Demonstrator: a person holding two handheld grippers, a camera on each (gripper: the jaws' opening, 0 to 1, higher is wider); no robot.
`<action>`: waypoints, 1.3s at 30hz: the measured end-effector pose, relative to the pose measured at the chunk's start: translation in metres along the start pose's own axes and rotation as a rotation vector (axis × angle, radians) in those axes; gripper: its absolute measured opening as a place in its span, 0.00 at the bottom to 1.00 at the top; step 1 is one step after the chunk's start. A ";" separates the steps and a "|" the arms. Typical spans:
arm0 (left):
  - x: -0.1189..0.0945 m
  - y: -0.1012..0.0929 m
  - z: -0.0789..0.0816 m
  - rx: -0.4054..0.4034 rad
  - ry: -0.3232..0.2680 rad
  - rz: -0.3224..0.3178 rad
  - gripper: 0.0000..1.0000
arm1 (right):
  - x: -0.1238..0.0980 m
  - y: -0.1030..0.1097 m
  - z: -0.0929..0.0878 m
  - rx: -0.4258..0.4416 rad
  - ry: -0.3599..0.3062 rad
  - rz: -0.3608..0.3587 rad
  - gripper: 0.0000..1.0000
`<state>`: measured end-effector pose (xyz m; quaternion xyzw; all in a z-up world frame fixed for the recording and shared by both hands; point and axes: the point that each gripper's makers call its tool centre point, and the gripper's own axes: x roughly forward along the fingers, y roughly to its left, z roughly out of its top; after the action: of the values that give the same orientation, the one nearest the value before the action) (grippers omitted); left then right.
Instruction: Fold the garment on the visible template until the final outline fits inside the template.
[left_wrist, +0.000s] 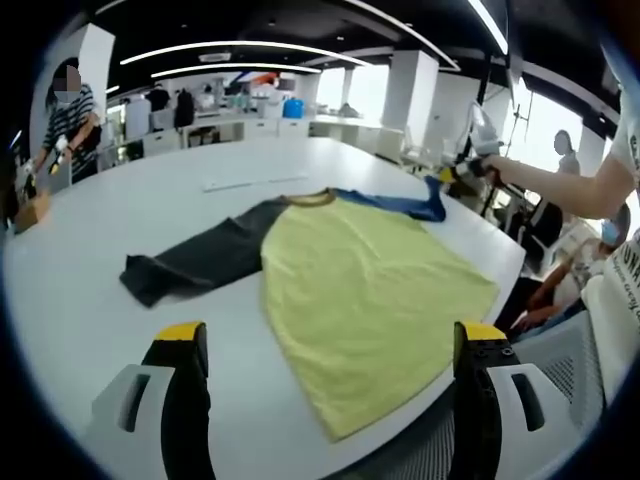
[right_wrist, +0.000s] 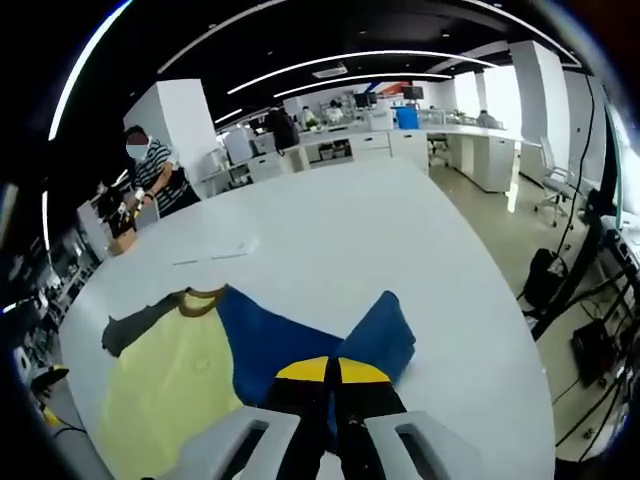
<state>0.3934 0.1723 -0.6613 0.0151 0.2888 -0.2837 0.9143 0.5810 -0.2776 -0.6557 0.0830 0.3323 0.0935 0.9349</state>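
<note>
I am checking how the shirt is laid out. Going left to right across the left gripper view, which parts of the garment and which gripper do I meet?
Dark grey sleeve → yellow body of the shirt → blue sleeve → right gripper, shut on the blue sleeve's end.

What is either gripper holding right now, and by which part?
The right gripper is shut on the shirt's blue sleeve, near its end. The left gripper holds nothing.
</note>
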 end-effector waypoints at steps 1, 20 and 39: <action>0.000 0.000 0.000 0.001 0.001 0.000 0.99 | 0.001 0.002 0.001 -0.002 -0.001 0.005 0.00; -0.001 -0.009 0.001 0.007 0.006 -0.008 0.99 | 0.022 0.061 0.018 -0.053 0.021 0.111 0.00; -0.005 -0.002 0.002 0.003 -0.007 0.014 0.99 | 0.039 0.115 0.034 -0.094 0.029 0.213 0.00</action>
<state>0.3904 0.1728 -0.6570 0.0175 0.2848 -0.2780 0.9172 0.6190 -0.1607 -0.6283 0.0727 0.3303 0.2087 0.9176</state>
